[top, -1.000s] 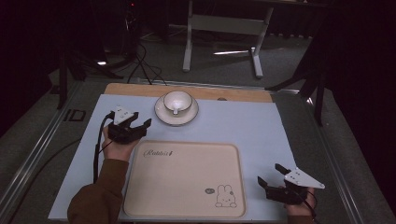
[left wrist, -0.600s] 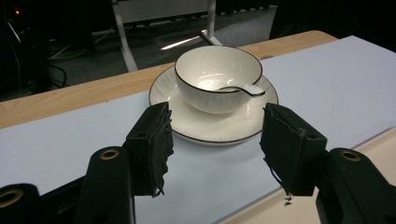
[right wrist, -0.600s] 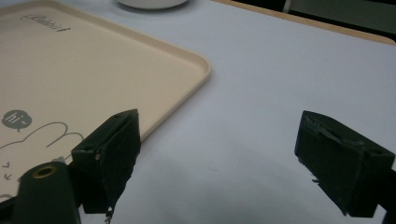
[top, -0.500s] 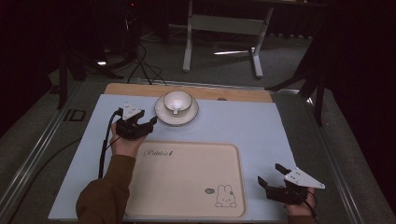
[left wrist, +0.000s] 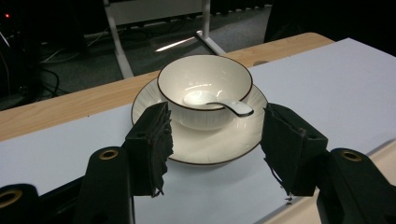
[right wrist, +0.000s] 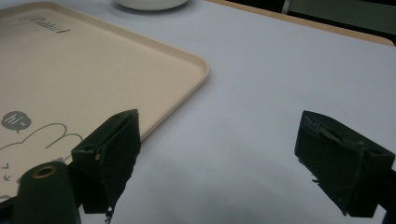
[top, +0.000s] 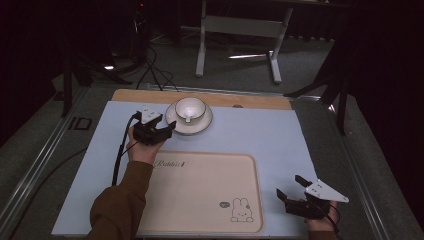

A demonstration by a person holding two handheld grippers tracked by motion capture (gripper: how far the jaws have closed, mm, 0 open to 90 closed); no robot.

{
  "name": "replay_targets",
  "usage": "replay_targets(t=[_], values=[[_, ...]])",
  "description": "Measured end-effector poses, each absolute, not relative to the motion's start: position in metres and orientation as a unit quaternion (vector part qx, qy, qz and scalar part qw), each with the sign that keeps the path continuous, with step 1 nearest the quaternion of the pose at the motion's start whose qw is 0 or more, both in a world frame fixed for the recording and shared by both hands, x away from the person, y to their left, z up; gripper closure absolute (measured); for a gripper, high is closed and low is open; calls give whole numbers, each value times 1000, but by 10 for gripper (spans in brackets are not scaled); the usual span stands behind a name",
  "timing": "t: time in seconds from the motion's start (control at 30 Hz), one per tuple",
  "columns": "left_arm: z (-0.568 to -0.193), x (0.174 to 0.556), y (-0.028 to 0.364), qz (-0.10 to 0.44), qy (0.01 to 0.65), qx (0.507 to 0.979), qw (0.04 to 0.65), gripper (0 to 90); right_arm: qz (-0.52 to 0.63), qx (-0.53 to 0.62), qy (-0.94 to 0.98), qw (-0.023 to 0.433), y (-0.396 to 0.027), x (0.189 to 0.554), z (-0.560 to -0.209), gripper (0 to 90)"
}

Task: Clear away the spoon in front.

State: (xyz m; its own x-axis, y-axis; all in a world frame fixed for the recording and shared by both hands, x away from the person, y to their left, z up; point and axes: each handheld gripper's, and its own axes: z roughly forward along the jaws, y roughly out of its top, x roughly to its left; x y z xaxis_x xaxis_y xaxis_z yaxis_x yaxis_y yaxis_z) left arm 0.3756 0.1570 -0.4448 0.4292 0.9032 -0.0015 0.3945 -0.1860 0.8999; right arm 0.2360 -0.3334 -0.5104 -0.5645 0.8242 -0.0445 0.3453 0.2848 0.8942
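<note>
A white bowl [top: 189, 107] [left wrist: 205, 88] with a dark rim sits on a white saucer [top: 202, 125] [left wrist: 210, 144] at the back of the mat, a white spoon [left wrist: 212, 101] lying inside it. My left gripper [top: 165, 131] [left wrist: 215, 140] is open just left of and in front of the saucer, its jaws either side of the saucer's near rim without touching. A beige tray [top: 200, 190] [right wrist: 70, 79] with a rabbit drawing lies at the front centre. My right gripper [top: 291, 187] [right wrist: 229, 158] rests open on the mat to the right of the tray, nothing between its jaws.
A pale blue mat [top: 260, 135] covers the table, with a wooden strip [top: 250, 100] along its far edge. Metal stand legs [top: 240, 50] and cables [top: 155, 70] lie on the dark floor beyond. The person's brown sleeve [top: 120, 200] lies over the tray's left side.
My left gripper has moved right and forward toward the saucer, from the mat's left part to just beside its rim. The right gripper has stayed in place.
</note>
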Motion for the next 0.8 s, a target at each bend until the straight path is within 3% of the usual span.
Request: replay_targets(t=[0.8], values=[[-440,410,139,287,462,719,433,429,457,386,757,263,-334,236,-510,142]])
